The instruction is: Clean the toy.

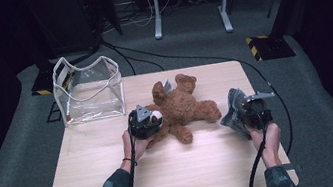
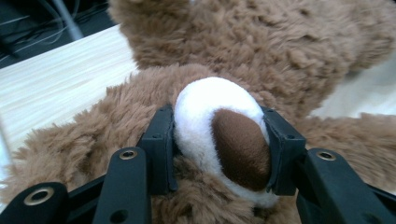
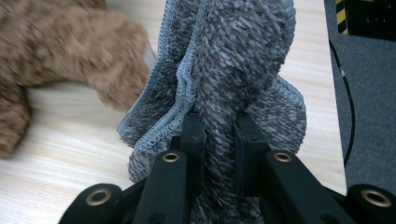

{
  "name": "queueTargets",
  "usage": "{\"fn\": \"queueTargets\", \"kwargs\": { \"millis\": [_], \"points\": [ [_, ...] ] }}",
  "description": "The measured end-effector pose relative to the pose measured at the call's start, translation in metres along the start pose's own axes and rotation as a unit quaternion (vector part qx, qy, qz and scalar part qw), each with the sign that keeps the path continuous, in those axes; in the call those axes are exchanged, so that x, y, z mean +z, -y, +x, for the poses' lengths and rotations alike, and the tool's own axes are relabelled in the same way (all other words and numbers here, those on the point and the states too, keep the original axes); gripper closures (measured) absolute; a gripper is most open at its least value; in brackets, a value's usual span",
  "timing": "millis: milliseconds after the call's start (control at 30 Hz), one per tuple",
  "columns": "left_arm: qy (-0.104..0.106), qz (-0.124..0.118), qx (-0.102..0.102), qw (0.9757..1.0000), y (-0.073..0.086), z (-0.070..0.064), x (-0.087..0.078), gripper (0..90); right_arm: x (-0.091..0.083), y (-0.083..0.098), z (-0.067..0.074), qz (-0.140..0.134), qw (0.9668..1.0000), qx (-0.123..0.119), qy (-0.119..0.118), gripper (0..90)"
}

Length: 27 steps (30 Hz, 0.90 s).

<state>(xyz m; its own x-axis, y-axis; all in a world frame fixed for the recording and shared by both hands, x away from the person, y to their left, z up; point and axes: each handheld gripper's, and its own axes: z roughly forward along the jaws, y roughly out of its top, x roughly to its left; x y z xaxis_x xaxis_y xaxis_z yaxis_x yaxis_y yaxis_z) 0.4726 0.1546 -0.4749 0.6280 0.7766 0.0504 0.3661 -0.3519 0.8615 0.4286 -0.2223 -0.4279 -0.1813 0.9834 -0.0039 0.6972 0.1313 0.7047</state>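
A brown teddy bear [image 1: 182, 108] is lying sprawled near the middle of the pale wooden bench [image 1: 177, 173], its limbs spreading out across the surface. In the left gripper view, one of its paws, a white pad with a brown patch [image 2: 224, 140], is sitting squarely between the two black jaws, and both pads are pressing against its sides. The left gripper [image 1: 145, 122] is therefore gripping that paw at the bear's left side, with the jaws standing about as wide as the paw itself.

Just to the right of the bear, a grey fluffy cloth [image 1: 232, 108] is standing bunched up from the bench, close to one of the bear's limbs but apart from it. The right gripper [image 1: 253, 110] is clamping this cloth: in the right gripper view the jaws are pinching a narrow fold of the grey cloth [image 3: 224, 93], with the rest of the fabric rising above them and its stitched edge hanging to one side.

Toward the far left corner of the bench, a clear plastic bag [image 1: 88, 93] with white trim is standing open and upright, well apart from the bear. Black cables are trailing from both grippers toward the person's forearms at the near edge.
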Motion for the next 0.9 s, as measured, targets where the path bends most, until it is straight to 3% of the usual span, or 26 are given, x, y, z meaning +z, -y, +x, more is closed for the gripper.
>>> {"fn": "queueTargets", "kwargs": {
  "millis": [33, 67, 133, 167, 200, 333, 367, 467, 533, 633, 700, 767, 800, 833, 867, 900],
  "points": [
    [0.0, 0.0, 0.0, 1.0, 0.0, 0.0, 0.0, 53.3, -0.001, -0.003, 0.002, -0.003, 1.0, -0.003, -0.002, 77.0],
    [0.021, -0.004, 0.01, 0.9997, 0.001, 0.002, -0.001, 53.5, -0.003, -0.006, 0.003, -0.005, 1.0, -0.006, 0.0, 77.1],
    [0.025, -0.006, 0.01, 0.9996, 0.001, 0.003, -0.001, 53.7, -0.004, -0.009, 0.005, -0.007, 0.9999, -0.009, 0.0, 77.0],
    [0.042, -0.005, 0.019, 0.9989, 0.001, 0.003, -0.001, 53.7, -0.006, -0.014, 0.009, -0.011, 0.9998, -0.015, -0.002, 77.0],
    [0.042, -0.005, 0.019, 0.9989, 0.001, 0.003, -0.001, 53.7, -0.006, -0.014, 0.009, -0.011, 0.9998, -0.015, -0.002, 77.0],
    [0.082, -0.005, 0.03, 0.9962, -0.001, 0.002, 0.001, 53.7, -0.005, -0.024, 0.022, -0.015, 0.9994, -0.029, -0.008, 77.0],
    [0.082, -0.005, 0.03, 0.9962, -0.001, 0.002, 0.001, 53.7, -0.005, -0.024, 0.022, -0.015, 0.9994, -0.029, -0.008, 77.0],
    [0.108, -0.008, 0.045, 0.9932, -0.002, 0.0, 0.003, 53.7, -0.004, -0.028, 0.029, -0.013, 0.9993, -0.034, -0.012, 77.0],
    [0.134, -0.007, 0.051, 0.9896, -0.003, -0.002, 0.005, 53.4, -0.002, -0.031, 0.036, -0.011, 0.9989, -0.042, -0.015, 77.0],
    [0.131, -0.007, 0.056, 0.9897, -0.005, -0.004, 0.006, 52.7, -0.001, -0.033, 0.041, -0.01, 0.9986, -0.048, -0.018, 77.0],
    [0.121, -0.008, 0.053, 0.9911, -0.005, -0.005, 0.006, 51.4, 0.0, -0.037, 0.047, -0.013, 0.9983, -0.052, -0.022, 77.0],
    [0.118, -0.009, 0.05, 0.9917, -0.006, -0.004, 0.006, 48.2, 0.003, -0.043, 0.059, -0.011, 0.9973, -0.065, -0.033, 77.1],
    [0.111, -0.009, 0.047, 0.9927, -0.006, -0.004, 0.006, 48.2, 0.003, -0.043, 0.059, -0.011, 0.9973, -0.065, -0.033, 77.1],
    [0.105, -0.011, 0.043, 0.9935, -0.007, -0.006, 0.006, 46.0, 0.009, -0.048, 0.068, -0.014, 0.9963, -0.073, -0.043, 77.1],
    [0.088, -0.009, 0.049, 0.9949, -0.008, -0.008, 0.005, 43.9, 0.013, -0.05, 0.073, -0.005, 0.9959, -0.077, -0.047, 77.2],
    [0.088, -0.009, 0.049, 0.9949, -0.008, -0.008, 0.005, 41.6, 0.013, -0.05, 0.073, -0.005, 0.9959, -0.077, -0.047, 77.2]
  ]
}}
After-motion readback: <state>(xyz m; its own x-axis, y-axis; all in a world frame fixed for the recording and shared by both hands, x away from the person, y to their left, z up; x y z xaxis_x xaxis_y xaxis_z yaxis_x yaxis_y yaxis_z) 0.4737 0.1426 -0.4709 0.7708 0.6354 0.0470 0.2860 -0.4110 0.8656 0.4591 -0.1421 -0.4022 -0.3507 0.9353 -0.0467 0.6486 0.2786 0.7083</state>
